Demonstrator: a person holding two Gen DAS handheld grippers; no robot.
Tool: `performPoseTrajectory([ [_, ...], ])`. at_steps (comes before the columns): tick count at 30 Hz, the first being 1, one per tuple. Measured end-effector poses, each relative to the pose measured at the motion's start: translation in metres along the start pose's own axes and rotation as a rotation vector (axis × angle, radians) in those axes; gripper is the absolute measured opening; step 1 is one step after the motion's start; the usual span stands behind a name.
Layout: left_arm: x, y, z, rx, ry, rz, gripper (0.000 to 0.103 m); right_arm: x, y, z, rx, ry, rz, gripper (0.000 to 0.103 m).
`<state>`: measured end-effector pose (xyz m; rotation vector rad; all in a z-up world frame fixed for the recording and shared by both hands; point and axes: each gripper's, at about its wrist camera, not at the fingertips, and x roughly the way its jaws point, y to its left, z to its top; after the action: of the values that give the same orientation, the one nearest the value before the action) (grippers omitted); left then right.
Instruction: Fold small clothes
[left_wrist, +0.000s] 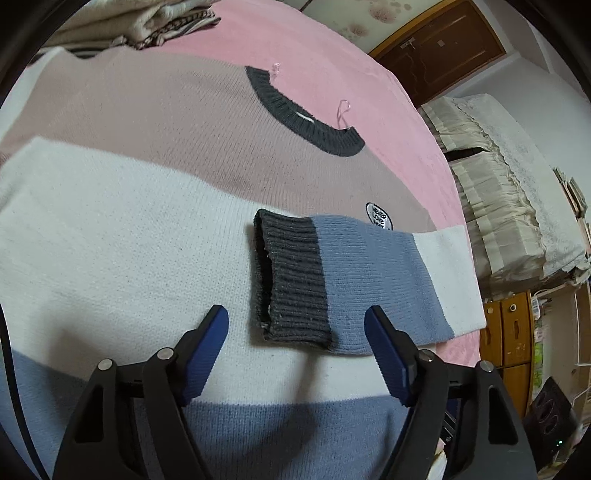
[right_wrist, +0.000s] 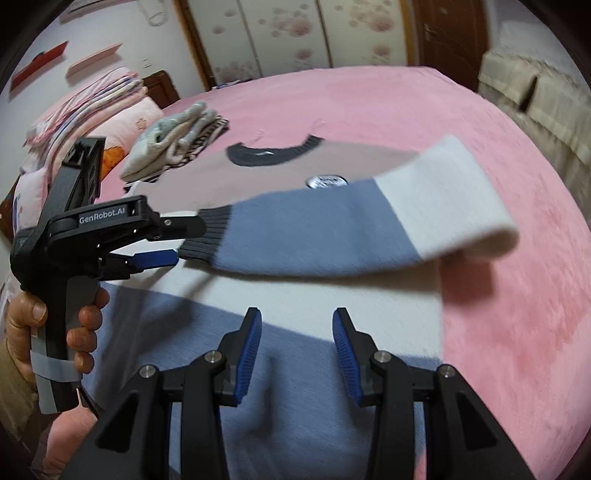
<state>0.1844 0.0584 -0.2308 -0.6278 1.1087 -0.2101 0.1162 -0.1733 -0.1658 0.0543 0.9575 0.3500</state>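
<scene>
A small striped sweater (left_wrist: 122, 229), pink, white and blue with a dark grey collar (left_wrist: 295, 114), lies flat on the pink bedspread (left_wrist: 332, 62). Its right sleeve (left_wrist: 369, 284) is folded across the white chest band, dark grey cuff (left_wrist: 291, 280) towards the middle. My left gripper (left_wrist: 297, 332) is open, fingers on either side of the cuff, just short of it. In the right wrist view the sweater (right_wrist: 303, 369) lies below, the sleeve (right_wrist: 332, 229) across it, and the left gripper (right_wrist: 184, 240) is at the cuff (right_wrist: 207, 236). My right gripper (right_wrist: 297, 328) is open and empty above the blue hem band.
A stack of folded clothes (right_wrist: 177, 144) lies on the bed beyond the collar, also seen in the left wrist view (left_wrist: 147, 26). Pillows and bedding (right_wrist: 81, 118) are at the far left. A cloth-covered cabinet (left_wrist: 509, 192) stands off the bed's right side.
</scene>
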Motion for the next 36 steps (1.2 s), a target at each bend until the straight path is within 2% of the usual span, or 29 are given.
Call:
performPoseTrajectory([
  [4,0.007,0.002,0.001,-0.026,-0.003,-0.037,0.069,0.005,-0.010,-0.002,0.030,0.007,-0.001,0.040],
  [7,0.012,0.004,0.001,-0.044,0.007,-0.073,0.052,0.007,-0.012,-0.002,0.041,0.006,0.007,0.040],
  [11,0.018,0.006,0.002,-0.075,0.011,-0.103,0.044,0.009,-0.012,-0.002,0.048,0.007,0.012,0.040],
  [13,0.020,0.008,0.003,-0.104,0.015,-0.139,0.033,0.010,-0.013,-0.003,0.048,0.007,0.012,0.040],
  [14,0.021,0.009,0.003,-0.118,0.020,-0.155,0.017,0.010,-0.014,-0.003,0.049,0.008,0.010,0.040],
  [15,0.024,0.010,0.004,-0.134,0.028,-0.166,0.010,0.010,-0.015,-0.003,0.051,0.007,0.006,0.040],
  [18,0.019,0.004,0.004,-0.128,0.003,-0.128,0.009,0.008,-0.019,-0.004,0.059,0.002,-0.004,0.040],
  [21,0.005,-0.022,0.008,-0.020,-0.061,-0.018,0.008,0.004,-0.026,-0.003,0.068,-0.011,-0.026,0.040],
  [24,-0.024,-0.050,0.020,0.088,-0.160,0.045,0.008,0.000,-0.037,-0.001,0.079,-0.028,-0.058,0.040],
  [28,-0.071,-0.086,0.047,0.226,-0.328,0.095,0.008,0.001,-0.056,0.004,0.121,-0.050,-0.102,0.040],
  [31,-0.087,-0.099,0.068,0.287,-0.391,0.131,0.008,0.005,-0.068,0.009,0.138,-0.066,-0.132,0.040],
  [36,-0.091,-0.106,0.095,0.340,-0.432,0.160,0.008,0.021,-0.082,0.026,0.139,-0.086,-0.182,0.040],
])
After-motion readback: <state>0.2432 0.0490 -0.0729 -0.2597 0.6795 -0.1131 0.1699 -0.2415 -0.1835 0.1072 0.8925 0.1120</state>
